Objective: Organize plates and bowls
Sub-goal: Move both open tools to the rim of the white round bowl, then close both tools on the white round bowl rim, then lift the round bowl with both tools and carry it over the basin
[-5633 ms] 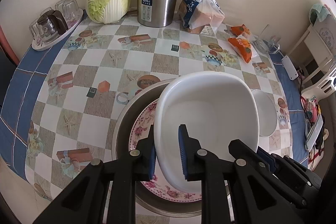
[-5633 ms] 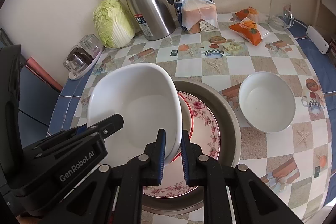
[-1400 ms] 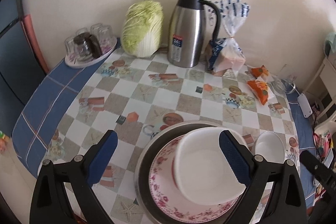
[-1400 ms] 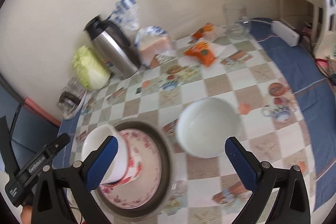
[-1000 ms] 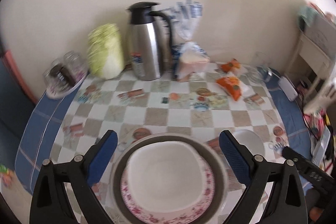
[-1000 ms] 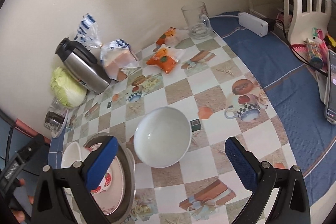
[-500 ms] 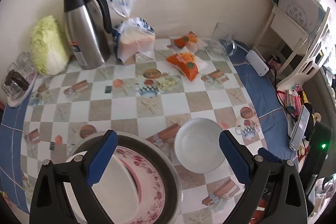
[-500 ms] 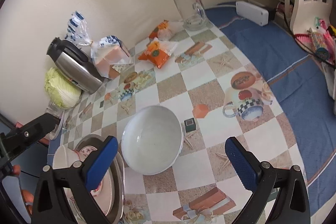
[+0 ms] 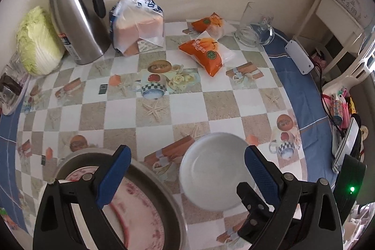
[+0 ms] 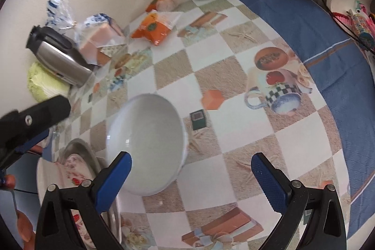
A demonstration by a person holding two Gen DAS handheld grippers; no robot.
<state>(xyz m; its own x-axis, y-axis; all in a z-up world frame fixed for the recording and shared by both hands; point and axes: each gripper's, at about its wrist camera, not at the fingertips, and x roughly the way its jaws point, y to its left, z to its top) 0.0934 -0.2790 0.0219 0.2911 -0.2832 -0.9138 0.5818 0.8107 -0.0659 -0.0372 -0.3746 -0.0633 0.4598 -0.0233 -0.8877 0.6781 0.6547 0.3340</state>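
A round white bowl (image 9: 214, 170) (image 10: 146, 144) stands alone on the checked tablecloth. To its left a grey metal basin (image 9: 150, 176) (image 10: 79, 149) holds a floral plate (image 9: 140, 210) (image 10: 70, 168) with a white squarish bowl (image 10: 45, 177) on it. My left gripper (image 9: 185, 177) is open and empty, low over the gap between the basin and the round bowl. My right gripper (image 10: 191, 178) is open and empty, just in front of the round bowl's right side.
Along the wall stand a cabbage (image 9: 37, 41), a steel thermos jug (image 9: 75, 18), a bag of bread (image 9: 137, 22), orange snack packs (image 9: 204, 53) and a glass mug (image 9: 254, 27). A white power strip (image 9: 298, 56) lies on the blue border at the right.
Both grippers let go of the white squarish bowl, leaving it on the floral plate, and opened wide. Both views then swung right and closed in on the round white bowl.
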